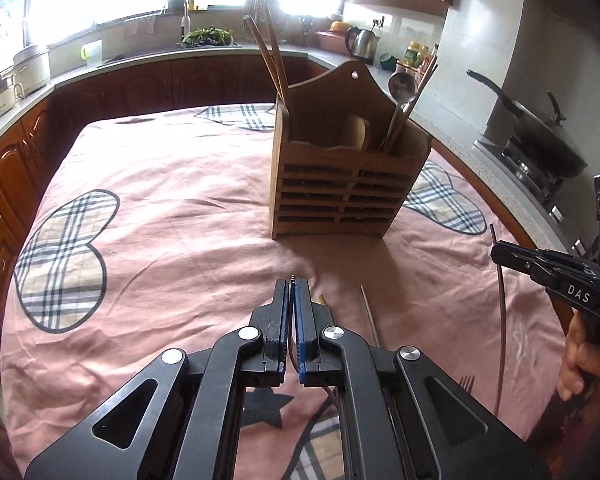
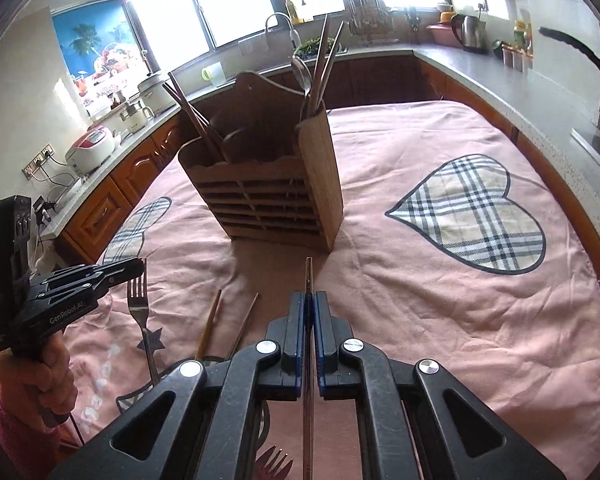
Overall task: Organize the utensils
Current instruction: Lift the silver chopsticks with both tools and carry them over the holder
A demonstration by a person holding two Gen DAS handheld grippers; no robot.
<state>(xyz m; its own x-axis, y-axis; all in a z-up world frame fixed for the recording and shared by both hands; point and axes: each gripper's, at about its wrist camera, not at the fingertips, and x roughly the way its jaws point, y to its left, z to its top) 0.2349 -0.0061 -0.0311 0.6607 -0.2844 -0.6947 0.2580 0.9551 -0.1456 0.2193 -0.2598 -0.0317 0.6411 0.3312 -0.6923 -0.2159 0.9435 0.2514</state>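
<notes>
A: Nearest the lens, why are both grippers clamped?
B: The right gripper pinches a chopstick; the left gripper grips a thin utensil, mostly hidden. Both are raised for carrying.
A: Beyond?
B: A fork lies on the tablecloth; the wooden holder stands farther, its compartment floors unseen.

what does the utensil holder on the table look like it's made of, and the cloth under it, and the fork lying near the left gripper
Utensil holder: looks like wood or bamboo, matte tan, with visible grain and slatted front.
Cloth: soft woven fabric, pink, wrinkled, with plaid heart patches; fibre cannot be told.
Fork: probably stainless steel, grey and shiny, with light glinting on its tines.
</notes>
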